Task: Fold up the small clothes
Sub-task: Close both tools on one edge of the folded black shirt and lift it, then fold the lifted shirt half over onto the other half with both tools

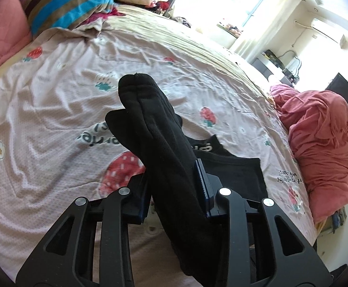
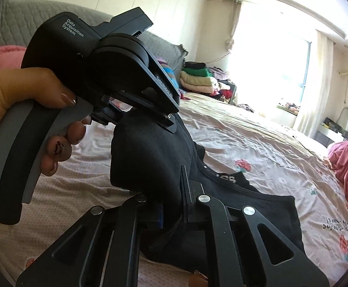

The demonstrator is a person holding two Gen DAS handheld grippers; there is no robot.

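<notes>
Holding a black sock (image 1: 154,129) above the bed (image 1: 54,100), the left gripper (image 1: 174,186) has its jaws closed on the sock's middle; the toe end stands up past the fingers. The right gripper (image 2: 174,198) is likewise clamped on black knit (image 2: 147,157), apparently the same sock, with the left hand (image 2: 18,102) and its tool just ahead. A black garment (image 1: 233,167) lies flat on the sheet below.

Handling, as a judgement: the sock is light, soft and limp; thick knit, not slippery, not fragile. Grip near cuff and toe so that it hangs straight for folding.

Legible writing: "Data Acquisition System" on the left tool's housing (image 2: 72,28). White letters on the garment's band and the sheet's print are unreadable.
</notes>
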